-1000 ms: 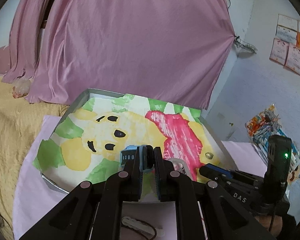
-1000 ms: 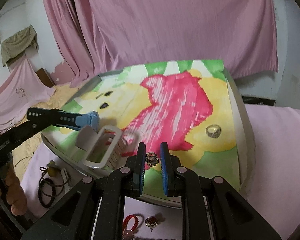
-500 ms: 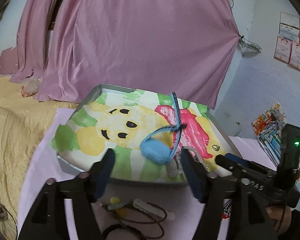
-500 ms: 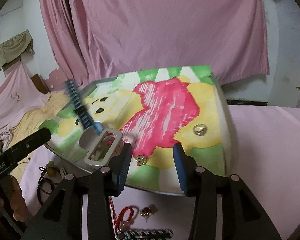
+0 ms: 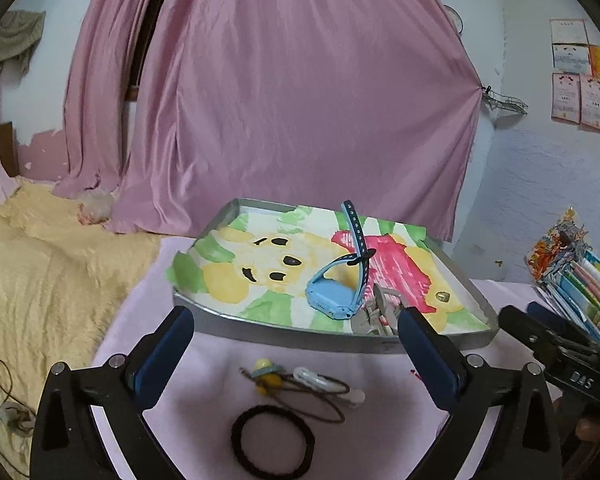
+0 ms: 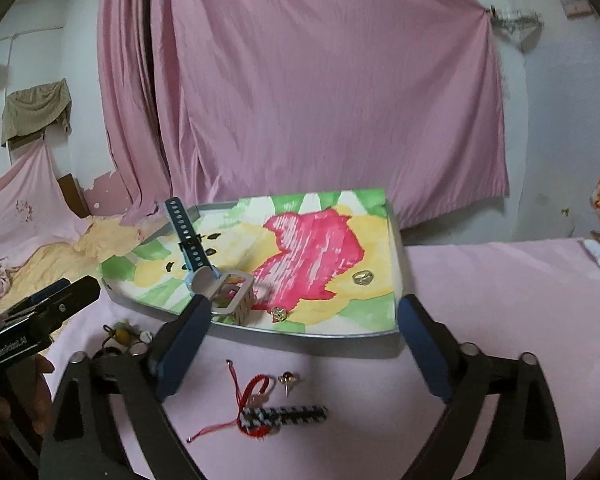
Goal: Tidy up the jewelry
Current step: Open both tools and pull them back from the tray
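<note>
A grey tray (image 5: 340, 338) (image 6: 312, 336) lined with a cartoon-print cloth rests on the pink cover. On it lie a blue watch (image 5: 332, 292) (image 6: 192, 248) with its strap sticking up, a grey hair claw (image 5: 380, 312) (image 6: 236, 296), a ring (image 5: 443, 295) (image 6: 363, 277) and a small earring (image 6: 279, 313). In front of the tray lie a black hair tie (image 5: 272, 444), a yellow-bead cord (image 5: 268, 376), a red string bracelet (image 6: 252, 400), a striped clip (image 6: 292, 416) and a stud earring (image 6: 287, 380). My left gripper (image 5: 296, 354) and right gripper (image 6: 304, 344) both stand open, holding nothing, short of the tray.
Pink curtains (image 5: 300, 100) hang behind the tray. A yellow blanket (image 5: 32, 272) lies to the left. Stacked books and papers (image 5: 576, 276) stand at the right. A hand (image 6: 4, 400) holds the left gripper's body at the left edge of the right wrist view.
The left gripper let go of the blue watch and the right gripper let go of the small earring; both lie on the tray. Both grippers opened wide and drew back.
</note>
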Demonstrator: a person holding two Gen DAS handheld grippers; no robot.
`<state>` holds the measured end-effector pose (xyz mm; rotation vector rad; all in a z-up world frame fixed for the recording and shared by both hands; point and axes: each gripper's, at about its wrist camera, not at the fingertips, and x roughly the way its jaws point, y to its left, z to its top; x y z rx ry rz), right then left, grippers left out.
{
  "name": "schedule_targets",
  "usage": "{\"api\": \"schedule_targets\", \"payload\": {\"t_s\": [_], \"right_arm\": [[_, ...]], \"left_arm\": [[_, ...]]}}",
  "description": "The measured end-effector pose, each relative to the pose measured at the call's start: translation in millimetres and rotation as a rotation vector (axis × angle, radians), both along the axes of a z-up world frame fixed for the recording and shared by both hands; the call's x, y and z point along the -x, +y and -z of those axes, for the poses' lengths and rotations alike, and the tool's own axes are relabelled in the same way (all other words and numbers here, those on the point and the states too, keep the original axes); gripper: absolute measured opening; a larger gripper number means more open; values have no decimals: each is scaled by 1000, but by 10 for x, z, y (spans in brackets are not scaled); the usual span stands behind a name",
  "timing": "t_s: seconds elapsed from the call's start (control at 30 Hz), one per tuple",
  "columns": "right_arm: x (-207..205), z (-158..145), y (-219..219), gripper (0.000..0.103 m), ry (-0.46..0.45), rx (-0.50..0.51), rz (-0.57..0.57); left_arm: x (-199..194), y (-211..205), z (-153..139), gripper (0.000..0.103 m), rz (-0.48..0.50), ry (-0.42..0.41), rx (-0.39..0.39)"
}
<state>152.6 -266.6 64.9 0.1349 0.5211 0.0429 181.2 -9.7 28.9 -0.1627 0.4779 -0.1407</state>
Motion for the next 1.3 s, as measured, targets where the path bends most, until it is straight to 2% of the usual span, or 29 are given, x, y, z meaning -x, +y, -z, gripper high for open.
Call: {"api": "schedule_targets", "payload": {"t_s": [0.33,0.6,1.3], "right_arm": [[526,-114,19,98,-87,49,40],[778,-68,1,98,-87,45,45],[860,140,25,98,-24,51,35]], "left_arm": [[379,21,-34,102,-21,-63,-37],[652,18,5,102,-22,-77,-54],[794,65,166,102,-33,-13,-57]]}}
